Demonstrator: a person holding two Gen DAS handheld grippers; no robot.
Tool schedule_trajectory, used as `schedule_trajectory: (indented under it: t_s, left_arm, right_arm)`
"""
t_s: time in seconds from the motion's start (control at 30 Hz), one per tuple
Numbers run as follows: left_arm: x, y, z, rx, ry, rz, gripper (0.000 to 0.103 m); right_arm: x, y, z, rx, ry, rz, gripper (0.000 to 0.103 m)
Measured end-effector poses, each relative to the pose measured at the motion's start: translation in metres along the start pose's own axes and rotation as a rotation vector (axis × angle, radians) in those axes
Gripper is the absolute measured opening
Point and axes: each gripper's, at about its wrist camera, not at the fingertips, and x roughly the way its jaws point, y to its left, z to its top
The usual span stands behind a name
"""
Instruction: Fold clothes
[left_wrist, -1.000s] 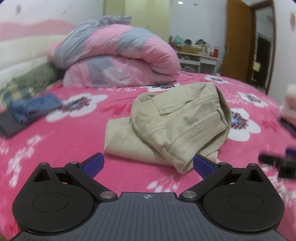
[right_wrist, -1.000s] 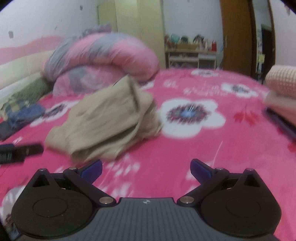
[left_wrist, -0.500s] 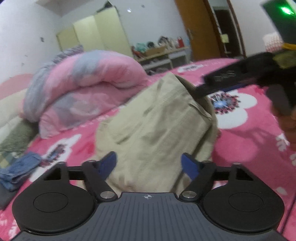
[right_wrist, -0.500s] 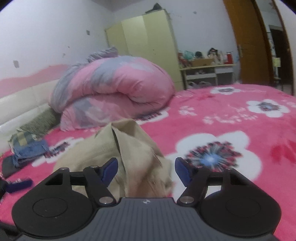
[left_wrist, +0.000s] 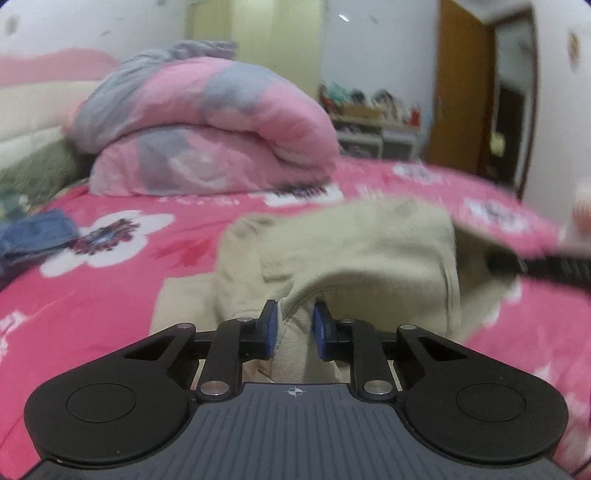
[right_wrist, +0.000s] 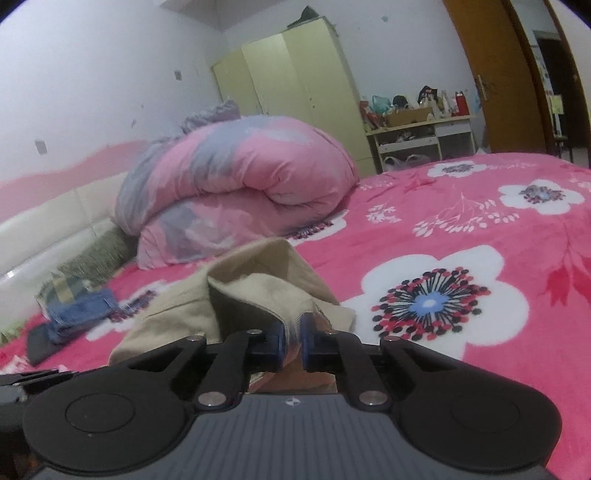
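Crumpled beige trousers (left_wrist: 354, 243) lie on the pink flowered bedspread (left_wrist: 122, 280). My left gripper (left_wrist: 294, 325) is closing its jaws on a fold of the trousers' near edge, and the blue pads press the cloth. In the right wrist view the same beige trousers (right_wrist: 258, 291) rise in a peak in front of me. My right gripper (right_wrist: 292, 338) is closing on a hemmed edge of that cloth, pinched between its pads. The right gripper's dark body (left_wrist: 546, 267) reaches in from the right edge of the left wrist view.
A rolled pink and grey quilt (right_wrist: 236, 192) lies at the head of the bed. Folded blue jeans (right_wrist: 81, 310) and other clothes sit at the left by the white headboard (right_wrist: 44, 229). A wardrobe (right_wrist: 295, 88), a cluttered shelf (right_wrist: 421, 136) and a wooden door (right_wrist: 491, 74) stand behind.
Both grippers went from wide open to closed on the beige trousers. Each moved in toward the cloth, which now rises between the pads.
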Motion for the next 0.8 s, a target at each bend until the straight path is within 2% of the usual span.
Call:
schedule_trajectory:
  t_s: [0.07,0.2,0.33,0.47,0.53,0.63,0.67,0.73,0.8]
  left_arm:
    - [-0.017,0.011,0.01,-0.056,-0.043,-0.003,0.017]
    - [-0.047,0.021,0.03,-0.106,-0.123,-0.005,0.016]
    - [-0.075,0.03,0.055,-0.144,-0.205,-0.029,0.016]
    - [-0.097,0.04,0.079,-0.179,-0.267,-0.077,0.015]
    - [-0.099,0.045,0.088,-0.184,-0.265,-0.091,0.014]
    - [-0.085,0.051,0.089,-0.161,-0.222,-0.076,0.014]
    - [-0.078,0.052,0.086,-0.143,-0.212,-0.064,0.0]
    - [-0.064,0.059,0.077,-0.102,-0.183,-0.021,0.0]
    - [-0.044,0.072,0.066,-0.088,-0.121,0.0,0.0]
  right_arm:
    - [-0.019,0.003,0.001,0.021,-0.023,0.011,0.008]
    - [-0.062,0.012,0.003,0.028,-0.067,0.043,0.007]
    - [-0.118,0.029,0.001,-0.02,-0.109,0.088,0.007]
    - [-0.171,0.046,-0.008,-0.038,-0.092,0.169,0.006]
    - [-0.193,0.059,-0.017,-0.029,-0.04,0.249,0.006]
    - [-0.198,0.082,-0.039,-0.006,0.089,0.38,0.006]
    - [-0.192,0.09,-0.048,-0.009,0.131,0.412,0.006]
    - [-0.171,0.109,-0.068,-0.022,0.222,0.463,0.006]
    - [-0.144,0.123,-0.084,-0.014,0.301,0.498,0.006]
